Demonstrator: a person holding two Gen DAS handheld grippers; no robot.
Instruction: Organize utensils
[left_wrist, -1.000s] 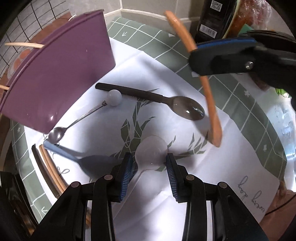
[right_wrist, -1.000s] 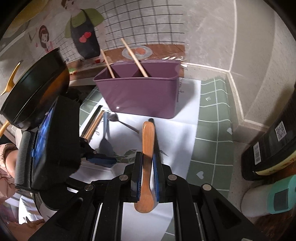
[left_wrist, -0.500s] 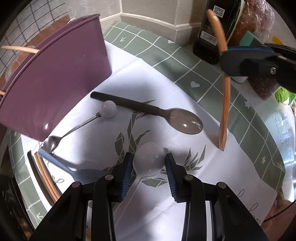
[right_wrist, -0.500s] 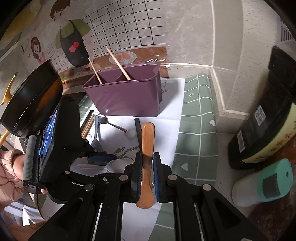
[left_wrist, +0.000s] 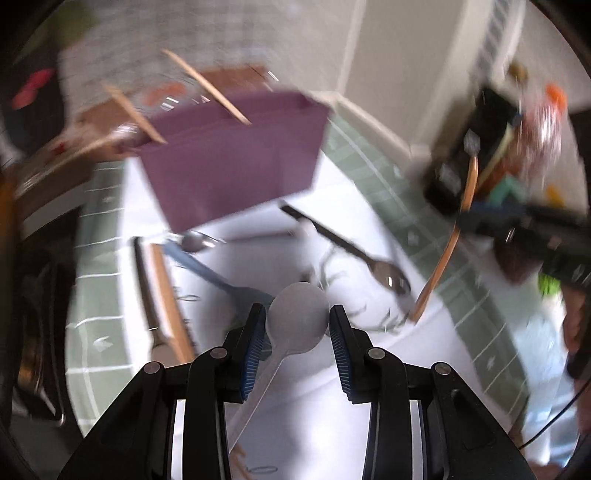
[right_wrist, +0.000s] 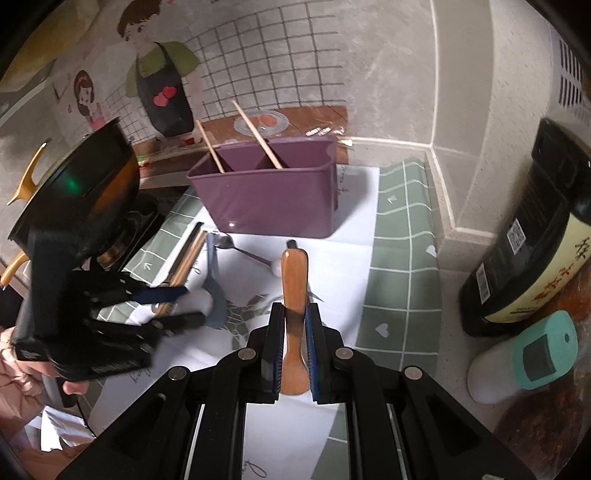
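Kitchen counter, both spoons now lifted off the white mat.
Left gripper pinches white spoon, risen toward purple bin at 11 o'clock; right gripper clamps wooden spoon.

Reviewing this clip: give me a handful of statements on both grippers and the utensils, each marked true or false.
1. The right gripper is shut on a wooden spoon. True.
2. The left gripper is empty. False: the bowl of a white plastic spoon sits between its pads.
3. Two wooden sticks lean out of the purple bin. True.
4. The dark-handled metal spoon is inside the bin. False: it lies on the white cloth in front of the bin.
5. A blue utensil lies on the cloth. True.
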